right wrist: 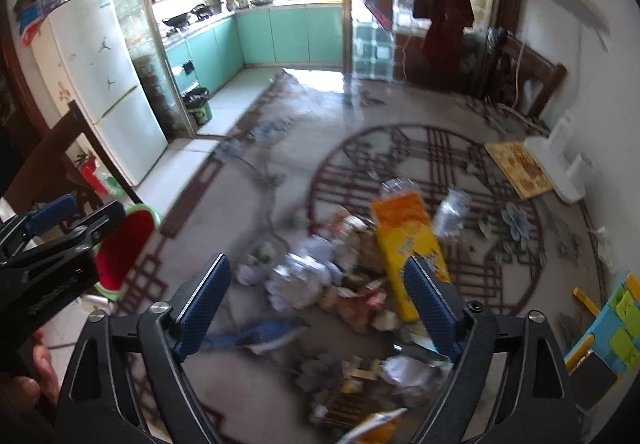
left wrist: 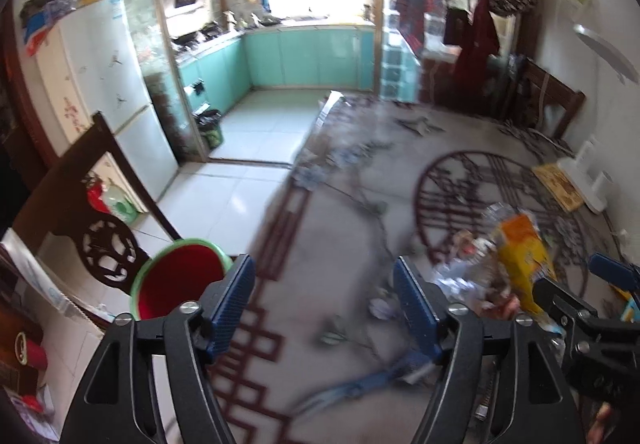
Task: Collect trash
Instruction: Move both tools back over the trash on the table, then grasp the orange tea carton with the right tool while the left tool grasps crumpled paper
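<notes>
Between the blue pads of the right gripper, whose jaws stand wide apart and hold nothing, a loose heap of trash lies on the patterned carpet: crumpled white paper, torn wrappers and an orange-yellow carton that leans against the pile. The gripper looks set over the heap so that a downward reach could close on 1 piece, and the carton, tall and stiff, seems the easiest to pinch. A blue flat object lies just in front of the pile; blur makes it hard to name.

The left gripper is likewise spread wide and empty, hovering beside the pile over bare carpet. Just to its left stands a red bucket with a green rim, near the heap and probably placed there as the bin for the collected pieces. In the left wrist view the right gripper covers the carton's lower end, and the left finger cuts off part of the bucket.

Farther off, a dark carved chair stands by a white refrigerator, and a yellow mat lies by the wall. Beyond an open doorway a small dark bin sits in the teal kitchen; the window behind is washed out by glare.
</notes>
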`<action>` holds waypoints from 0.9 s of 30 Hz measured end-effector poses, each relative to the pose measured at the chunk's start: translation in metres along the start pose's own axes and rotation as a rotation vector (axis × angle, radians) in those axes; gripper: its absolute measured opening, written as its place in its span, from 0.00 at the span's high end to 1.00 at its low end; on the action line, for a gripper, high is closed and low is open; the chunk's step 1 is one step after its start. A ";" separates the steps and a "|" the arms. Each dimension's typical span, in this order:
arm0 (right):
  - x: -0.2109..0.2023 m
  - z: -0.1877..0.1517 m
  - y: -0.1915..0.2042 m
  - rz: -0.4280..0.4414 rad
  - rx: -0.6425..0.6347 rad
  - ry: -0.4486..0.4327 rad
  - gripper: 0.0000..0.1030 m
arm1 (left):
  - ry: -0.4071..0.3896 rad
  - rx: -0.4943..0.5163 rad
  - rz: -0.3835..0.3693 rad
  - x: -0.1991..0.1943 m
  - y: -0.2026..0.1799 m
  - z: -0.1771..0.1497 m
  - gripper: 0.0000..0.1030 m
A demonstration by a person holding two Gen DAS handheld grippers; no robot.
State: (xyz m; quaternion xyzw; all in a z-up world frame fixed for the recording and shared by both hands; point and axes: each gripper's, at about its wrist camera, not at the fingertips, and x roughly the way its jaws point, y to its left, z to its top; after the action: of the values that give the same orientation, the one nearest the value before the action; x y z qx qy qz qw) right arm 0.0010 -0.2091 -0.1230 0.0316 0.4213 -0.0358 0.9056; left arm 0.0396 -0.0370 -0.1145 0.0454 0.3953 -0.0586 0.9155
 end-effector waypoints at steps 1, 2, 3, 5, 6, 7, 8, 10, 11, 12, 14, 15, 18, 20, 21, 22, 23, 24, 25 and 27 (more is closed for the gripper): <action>0.004 -0.004 -0.011 -0.012 0.005 0.012 0.10 | 0.016 0.008 -0.008 0.002 -0.008 -0.003 0.26; 0.011 -0.006 -0.023 -0.026 0.013 0.030 0.10 | 0.033 0.015 -0.012 0.005 -0.015 -0.007 0.26; 0.019 -0.008 -0.036 -0.038 0.025 0.048 0.10 | 0.048 0.021 -0.016 0.008 -0.020 -0.012 0.25; 0.037 -0.011 -0.059 -0.051 0.049 0.086 0.10 | 0.091 0.029 -0.030 0.017 -0.032 -0.020 0.24; 0.047 -0.012 -0.069 -0.054 0.059 0.107 0.10 | 0.120 0.030 -0.036 0.024 -0.037 -0.025 0.24; 0.060 -0.013 -0.080 -0.059 0.069 0.136 0.10 | 0.150 0.028 -0.040 0.031 -0.043 -0.031 0.24; 0.071 -0.013 -0.087 -0.063 0.072 0.161 0.10 | 0.168 0.027 -0.042 0.036 -0.046 -0.034 0.24; 0.092 -0.015 -0.096 -0.065 0.068 0.215 0.10 | 0.209 0.024 -0.054 0.046 -0.051 -0.041 0.24; 0.100 -0.015 -0.099 -0.065 0.064 0.231 0.10 | 0.225 0.023 -0.062 0.050 -0.055 -0.044 0.24; 0.108 -0.015 -0.100 -0.065 0.057 0.245 0.10 | 0.232 0.024 -0.065 0.054 -0.056 -0.046 0.24; 0.118 -0.015 -0.099 -0.059 0.042 0.255 0.10 | 0.244 0.030 -0.071 0.061 -0.061 -0.048 0.24; 0.122 -0.015 -0.098 -0.064 0.032 0.262 0.10 | 0.247 0.032 -0.076 0.063 -0.062 -0.048 0.24; 0.130 -0.013 -0.094 -0.050 0.013 0.264 0.10 | 0.254 0.042 -0.107 0.073 -0.065 -0.046 0.24; 0.134 -0.012 -0.092 -0.045 0.001 0.272 0.13 | 0.257 0.061 -0.126 0.081 -0.070 -0.045 0.24; 0.138 -0.012 -0.093 -0.040 -0.003 0.285 0.29 | 0.262 0.068 -0.134 0.086 -0.073 -0.043 0.24; 0.143 -0.012 -0.091 -0.026 -0.003 0.301 0.33 | 0.267 0.075 -0.145 0.091 -0.075 -0.042 0.24; 0.144 -0.012 -0.092 -0.021 -0.001 0.308 0.34 | 0.271 0.084 -0.158 0.097 -0.079 -0.042 0.24; 0.144 -0.012 -0.094 -0.010 0.008 0.303 0.34 | 0.274 0.092 -0.164 0.101 -0.081 -0.041 0.24; 0.143 -0.012 -0.097 -0.002 0.017 0.297 0.34 | 0.276 0.103 -0.172 0.106 -0.085 -0.040 0.24; 0.132 -0.010 -0.104 0.029 0.063 0.277 0.34 | 0.277 0.125 -0.187 0.116 -0.091 -0.040 0.24</action>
State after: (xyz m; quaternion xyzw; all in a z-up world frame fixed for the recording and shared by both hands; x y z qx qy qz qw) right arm 0.0687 -0.3167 -0.2337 0.0710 0.5404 -0.0313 0.8378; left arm 0.0768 -0.1300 -0.2297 0.0729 0.5157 -0.1612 0.8383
